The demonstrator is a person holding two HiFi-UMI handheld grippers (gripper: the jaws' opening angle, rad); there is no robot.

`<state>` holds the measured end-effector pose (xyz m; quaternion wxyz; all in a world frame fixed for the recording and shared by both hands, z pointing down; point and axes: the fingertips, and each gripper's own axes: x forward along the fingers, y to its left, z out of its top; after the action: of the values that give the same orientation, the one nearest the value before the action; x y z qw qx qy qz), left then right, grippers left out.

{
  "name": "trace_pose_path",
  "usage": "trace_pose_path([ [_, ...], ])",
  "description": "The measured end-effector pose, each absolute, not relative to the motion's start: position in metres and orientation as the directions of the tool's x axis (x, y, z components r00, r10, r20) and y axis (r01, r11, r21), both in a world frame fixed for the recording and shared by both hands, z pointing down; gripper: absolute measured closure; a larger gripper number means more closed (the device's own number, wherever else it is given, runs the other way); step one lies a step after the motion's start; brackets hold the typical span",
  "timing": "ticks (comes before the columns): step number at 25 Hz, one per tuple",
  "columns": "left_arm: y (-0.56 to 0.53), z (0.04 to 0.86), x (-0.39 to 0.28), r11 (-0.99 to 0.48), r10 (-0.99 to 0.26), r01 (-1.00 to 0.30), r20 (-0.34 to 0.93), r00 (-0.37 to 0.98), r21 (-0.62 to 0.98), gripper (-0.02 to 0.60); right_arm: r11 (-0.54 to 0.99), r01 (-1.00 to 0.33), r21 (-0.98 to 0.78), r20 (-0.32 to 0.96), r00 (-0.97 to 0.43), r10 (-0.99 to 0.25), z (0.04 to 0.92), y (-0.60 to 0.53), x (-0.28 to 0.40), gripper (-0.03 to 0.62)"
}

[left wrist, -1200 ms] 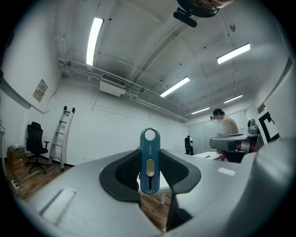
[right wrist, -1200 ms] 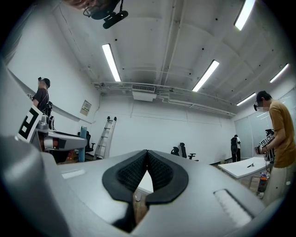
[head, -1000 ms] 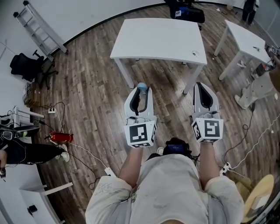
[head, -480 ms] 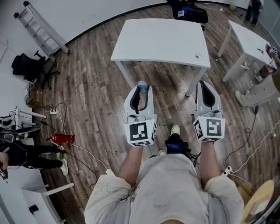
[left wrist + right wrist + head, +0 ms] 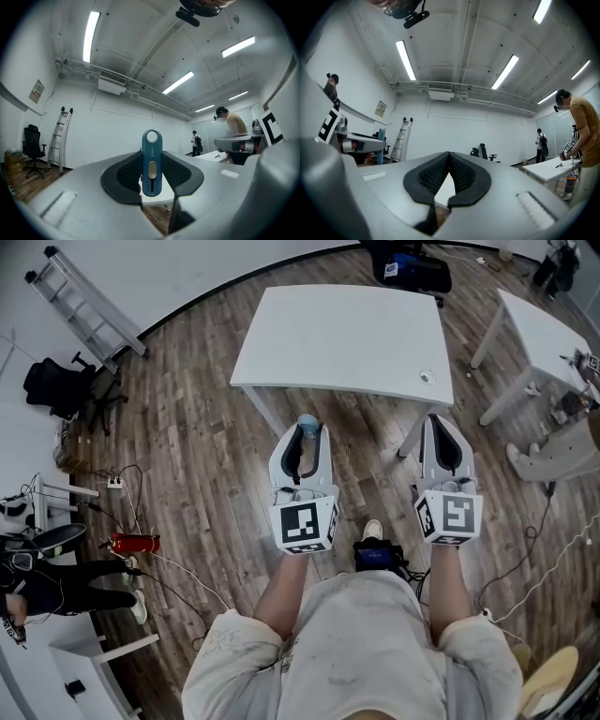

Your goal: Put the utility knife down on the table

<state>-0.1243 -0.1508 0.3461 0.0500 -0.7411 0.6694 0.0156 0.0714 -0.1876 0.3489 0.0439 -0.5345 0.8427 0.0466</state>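
Holding the utility knife (image 5: 152, 161) upright in my left tongs (image 5: 306, 439), pads clamped on its sides, just short of the white table (image 5: 347, 334). Teal body, round hole on top, tan slider in a slot. Right tongs (image 5: 449, 161) closed, empty.

The white table (image 5: 342, 334) has drawn closer to the person (image 5: 366, 652) (a shoe (image 5: 373, 529) now shows).

Bright ceiling strip lights (image 5: 90, 35); fisheye edges dark, warped.
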Motion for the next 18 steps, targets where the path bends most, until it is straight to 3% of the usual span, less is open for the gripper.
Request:
trace_pose_path([
  [18,-0.146,0.346,-0.135,-0.079,-0.993,-0.995,-0.089,0.084,-0.057,0.437,0.440,-0.898,0.020,-0.123,-0.439,-0.890,0.353,-0.185,0.057,0.588],
])
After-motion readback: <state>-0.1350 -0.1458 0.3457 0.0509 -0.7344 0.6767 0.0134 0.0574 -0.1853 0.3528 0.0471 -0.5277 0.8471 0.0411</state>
